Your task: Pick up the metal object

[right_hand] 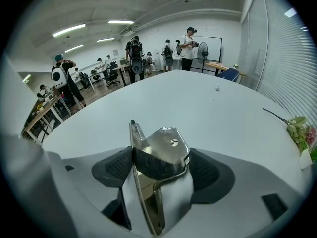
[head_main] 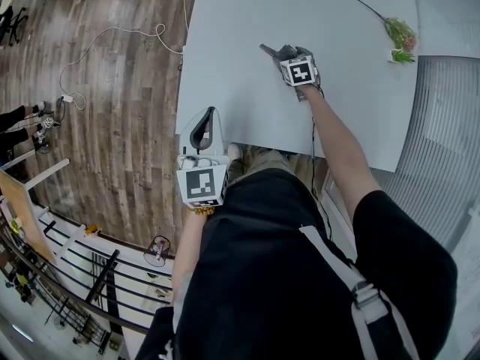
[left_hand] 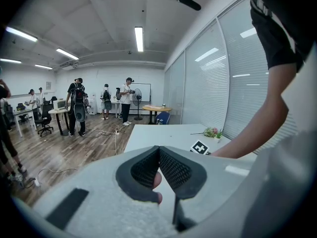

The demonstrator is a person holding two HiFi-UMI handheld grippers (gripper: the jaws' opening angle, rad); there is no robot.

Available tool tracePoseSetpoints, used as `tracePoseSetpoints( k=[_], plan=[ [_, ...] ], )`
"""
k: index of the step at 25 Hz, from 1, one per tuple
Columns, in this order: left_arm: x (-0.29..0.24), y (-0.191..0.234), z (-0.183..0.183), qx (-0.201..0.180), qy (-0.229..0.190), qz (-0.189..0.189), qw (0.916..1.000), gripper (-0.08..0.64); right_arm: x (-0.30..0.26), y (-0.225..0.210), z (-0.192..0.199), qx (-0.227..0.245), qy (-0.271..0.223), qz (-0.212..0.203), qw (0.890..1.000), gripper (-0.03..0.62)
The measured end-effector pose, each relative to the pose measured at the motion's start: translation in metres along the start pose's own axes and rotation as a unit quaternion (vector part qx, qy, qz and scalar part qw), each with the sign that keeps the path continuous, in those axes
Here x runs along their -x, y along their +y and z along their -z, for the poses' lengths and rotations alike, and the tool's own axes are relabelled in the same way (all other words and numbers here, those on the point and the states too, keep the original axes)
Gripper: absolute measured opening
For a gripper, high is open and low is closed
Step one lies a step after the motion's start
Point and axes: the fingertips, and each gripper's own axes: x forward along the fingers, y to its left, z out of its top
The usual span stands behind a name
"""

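gripping the metal object (right_hand: 166, 145) over the table (head_main: 240, 88) are the right tongs (right_hand: 159, 168); the left tongs (left_hand: 159, 155) are pinched together.

My right arm (head_main: 341, 145) is stretched forward, right gripper (right_hand: 161, 162) pitched steeply down, fingers (right_hand: 205, 170) clamped on the metal object (right_hand: 168, 143). My left arm (head_main: 187, 250) is bent in close to my torso, left gripper (left_hand: 159, 152) near level, fingers (left_hand: 178, 170) pressed together at the tips.
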Motion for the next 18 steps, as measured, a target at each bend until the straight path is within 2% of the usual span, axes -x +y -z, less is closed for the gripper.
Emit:
tracePoseSetpoints(
  k=[9, 12, 13, 14, 18],
  plan=[
    [0.016, 0.01, 0.001, 0.003, 0.004, -0.019, 0.9998, 0.011, 0.002, 0.004, 0.003, -0.011, 0.008, 0.01, 1.0, 0.345],
    [0.02, 0.011, -0.001, 0.005, -0.005, -0.015, 0.9999, 0.011, 0.007, 0.004, -0.002, 0.009, 0.002, 0.031, 0.999, 0.331],
    [0.021, 0.012, -0.001, 0.006, -0.006, -0.017, 0.9998, 0.011, 0.012, 0.005, -0.009, 0.019, -0.008, 0.04, 0.999, 0.247],
    [0.022, 0.014, -0.001, 0.007, -0.007, -0.018, 0.9998, 0.011, 0.017, 0.008, -0.015, 0.028, -0.017, 0.049, 0.998, 0.207],
    [0.031, 0.02, 0.004, 0.005, -0.012, -0.02, 0.9997, 0.011, 0.026, 0.019, -0.023, 0.046, -0.029, 0.063, 0.997, 0.123]
  ],
)
